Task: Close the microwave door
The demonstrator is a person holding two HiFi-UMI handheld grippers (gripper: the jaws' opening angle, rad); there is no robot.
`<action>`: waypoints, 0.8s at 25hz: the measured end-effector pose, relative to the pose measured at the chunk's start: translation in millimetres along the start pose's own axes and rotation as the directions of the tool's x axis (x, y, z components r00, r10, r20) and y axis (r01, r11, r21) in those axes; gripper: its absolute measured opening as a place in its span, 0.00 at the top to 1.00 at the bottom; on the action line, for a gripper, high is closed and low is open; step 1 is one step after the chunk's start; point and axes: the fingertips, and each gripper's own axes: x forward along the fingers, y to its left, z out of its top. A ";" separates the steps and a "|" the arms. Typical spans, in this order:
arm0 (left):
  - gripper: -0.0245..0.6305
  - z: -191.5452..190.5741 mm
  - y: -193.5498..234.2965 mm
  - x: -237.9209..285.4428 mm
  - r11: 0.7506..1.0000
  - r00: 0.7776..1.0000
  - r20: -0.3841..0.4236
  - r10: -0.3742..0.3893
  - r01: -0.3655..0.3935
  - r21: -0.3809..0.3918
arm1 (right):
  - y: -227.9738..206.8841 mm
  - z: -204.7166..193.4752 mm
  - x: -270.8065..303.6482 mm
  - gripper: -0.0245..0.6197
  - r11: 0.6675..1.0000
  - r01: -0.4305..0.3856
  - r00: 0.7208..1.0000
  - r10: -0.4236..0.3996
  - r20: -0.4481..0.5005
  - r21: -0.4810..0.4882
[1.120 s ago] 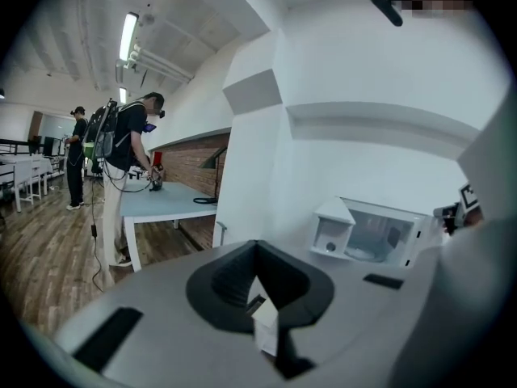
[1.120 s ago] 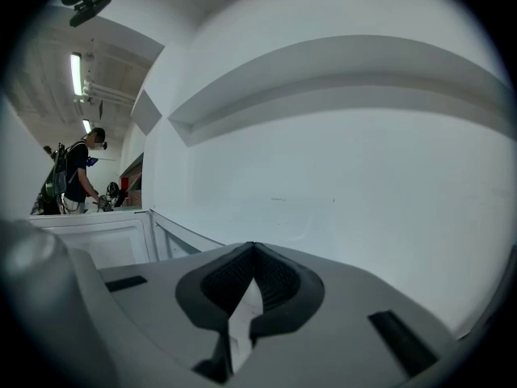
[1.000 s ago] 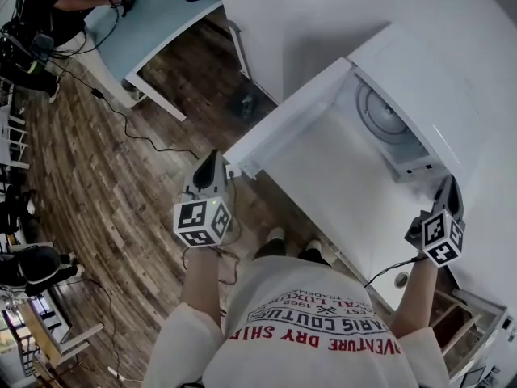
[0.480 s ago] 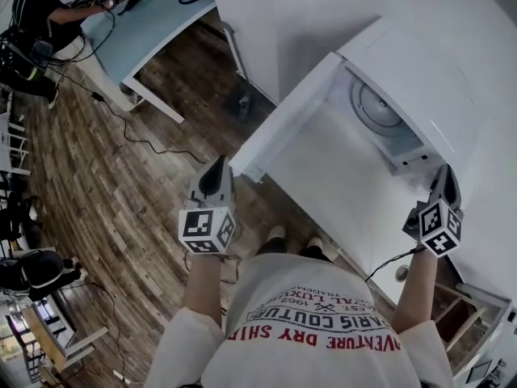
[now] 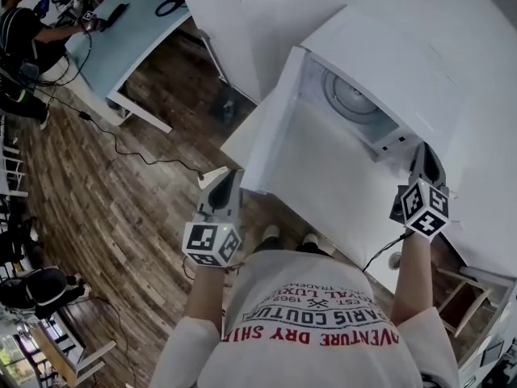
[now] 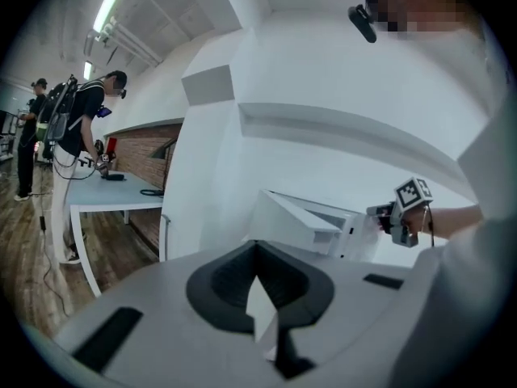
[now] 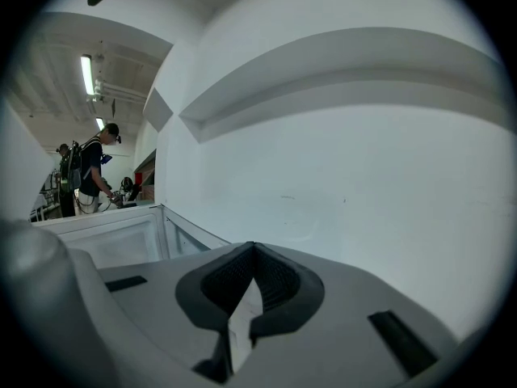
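- Left gripper [image 5: 229, 178]: jaws are shut together, nothing held; right gripper [image 5: 422, 155] likewise.
- Microwave door [image 5: 319, 164] is found open, just right of the left tip.
- Its free edge is best pushed steadily toward the microwave [image 5: 380, 71] until latched.

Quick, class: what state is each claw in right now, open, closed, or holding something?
Left claw: closed, holding nothing.
Right claw: closed, holding nothing.
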 end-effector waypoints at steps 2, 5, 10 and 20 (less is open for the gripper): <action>0.96 -1.3 -17.3 4.8 0.999 1.000 -0.003 -0.025 0.026 0.021 | -0.4 -0.6 1.3 0.94 1.000 -0.021 1.000 0.021 -0.006 -0.007; 0.96 -1.9 -43.1 12.7 0.997 0.998 -0.013 -0.064 0.064 0.042 | 0.0 -1.9 1.4 0.94 0.999 -0.035 0.999 0.034 -0.011 -0.017; 0.96 -2.8 -83.4 26.0 0.994 0.994 -0.021 -0.111 0.111 0.002 | 1.6 -2.0 -0.1 0.94 0.998 -0.051 0.998 0.051 -0.025 -0.035; 0.96 -7.3 -154.5 52.7 0.984 0.987 -0.039 -0.159 0.161 0.081 | 6.4 -4.0 -6.2 0.94 0.989 -0.125 0.992 0.123 -0.032 -0.075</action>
